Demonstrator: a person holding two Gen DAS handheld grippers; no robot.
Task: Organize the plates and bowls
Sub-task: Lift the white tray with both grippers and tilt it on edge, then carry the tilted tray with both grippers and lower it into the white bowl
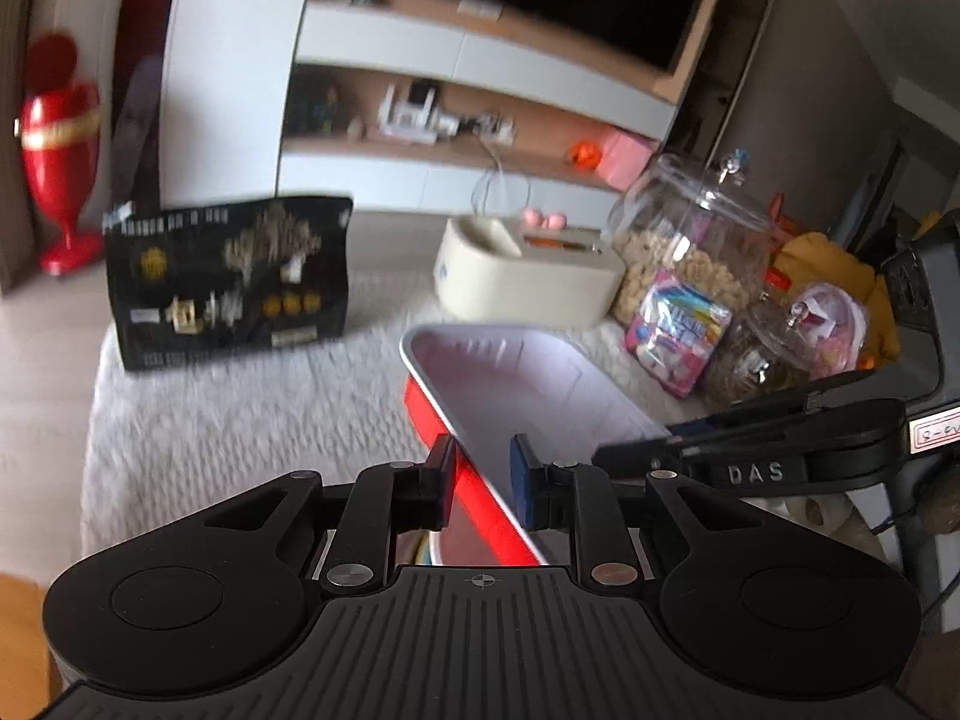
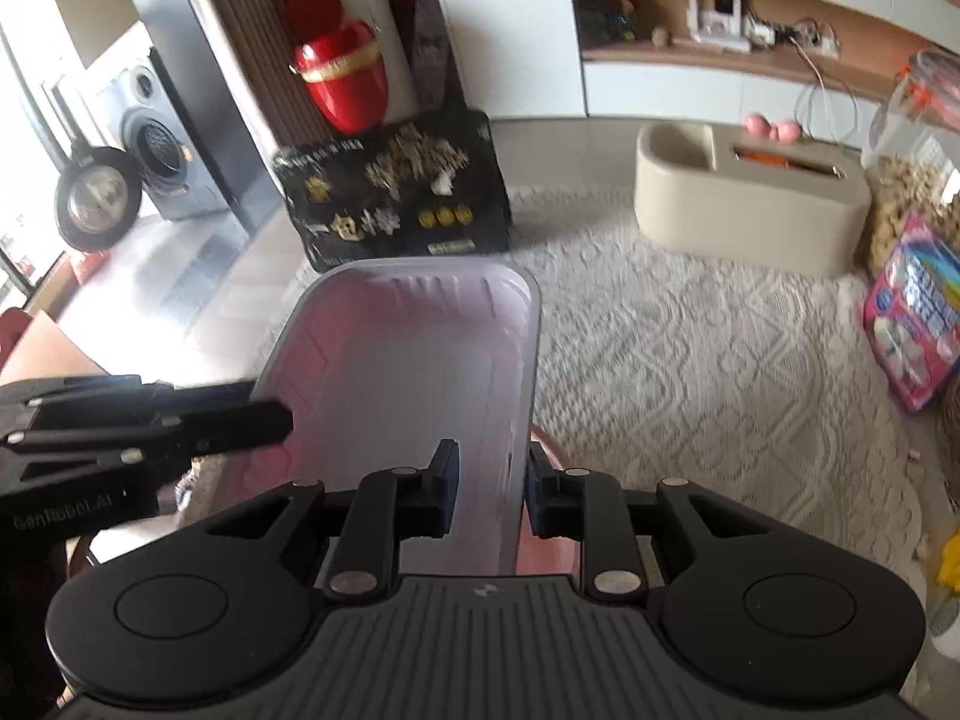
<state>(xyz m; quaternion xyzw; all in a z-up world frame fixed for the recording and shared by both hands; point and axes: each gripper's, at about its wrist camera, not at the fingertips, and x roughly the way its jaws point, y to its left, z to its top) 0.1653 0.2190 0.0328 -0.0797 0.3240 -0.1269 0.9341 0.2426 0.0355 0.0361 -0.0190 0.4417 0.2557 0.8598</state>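
1. Red vase (image 2: 339, 75) on the floor, well left of and beyond the tray, near a grey speaker (image 2: 159, 147).
2. Black gift box (image 1: 231, 282) stands upright on the counter (image 1: 240, 420), beyond the tray and to its left; white knit cloth covers the counter.
3. Left tongs (image 1: 483, 480) clamped on the tray's left rim: one pad on the red outer wall, the other inside. In the right wrist view they (image 2: 264, 414) reach in from the left onto that same rim.
4. Tray (image 2: 414, 372), rectangular, pale pink-white inside, red outside, gripped at both long rims and tilted; whether it touches the cloth I cannot tell. Its far end points toward the gift box.
5. Right tongs (image 2: 489, 483) clamped on the tray's right rim, rim wall between the pads. In the left wrist view they (image 1: 636, 450) come in from the right.
6. Cream container (image 2: 750, 210), beyond the tray and to its right, on the cloth.
7. Pink snack packet (image 1: 678, 330), right of the tray, leaning at the jars.
8. Large glass jar (image 1: 696, 240) with pale cereal-like contents, right of the tray, just beside the cream container; a smaller jar (image 1: 774, 348) just beside the packet.
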